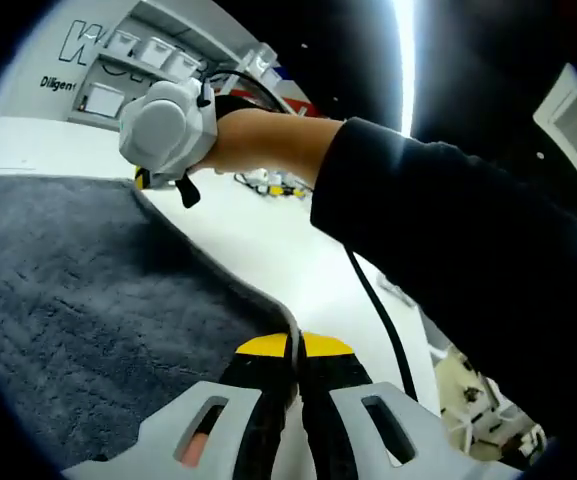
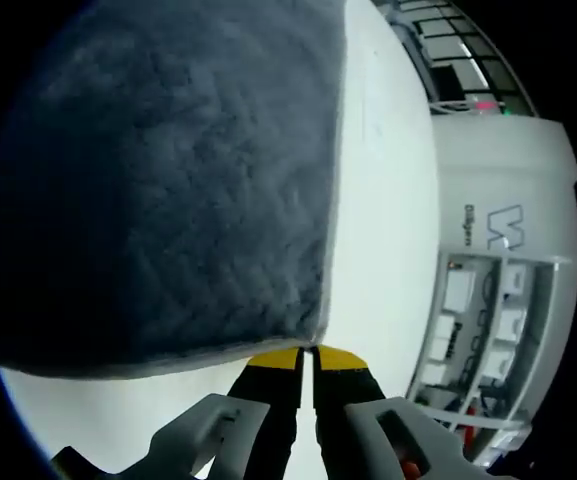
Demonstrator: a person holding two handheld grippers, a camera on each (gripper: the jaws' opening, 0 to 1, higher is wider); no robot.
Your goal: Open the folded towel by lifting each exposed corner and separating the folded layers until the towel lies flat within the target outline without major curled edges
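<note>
In the left gripper view, the left gripper [image 1: 296, 352] has its yellow-tipped jaws pressed together on the hemmed edge of the grey towel [image 1: 88, 300], which runs up between them. The same view shows the right gripper [image 1: 168, 125] at the far end of that edge, held in a person's hand [image 1: 258, 140] with a dark sleeve [image 1: 468, 260] reaching back across the frame and a black cable [image 1: 378, 320] hanging below it. Whether its jaws grip the towel cannot be told from here.

The right gripper view answers that: the right gripper [image 2: 306, 358] has its jaws closed narrow on a corner of the towel [image 2: 168, 180], where two hemmed edges meet just above the yellow tips. The cloth spreads away from that corner, up and to the left, looking lifted rather than lying flat.

In the left gripper view the towel's edge runs in a long curve from the near jaws away toward the other gripper, so its visible length lies between the two grips.

Beneath it is a plain white table [image 1: 268, 240]. Beyond stands a white wall [image 2: 508, 170] with dark lettering and shelves [image 2: 478, 320] holding white bins. A bright strip light [image 1: 404, 50] crosses the dark ceiling.
</note>
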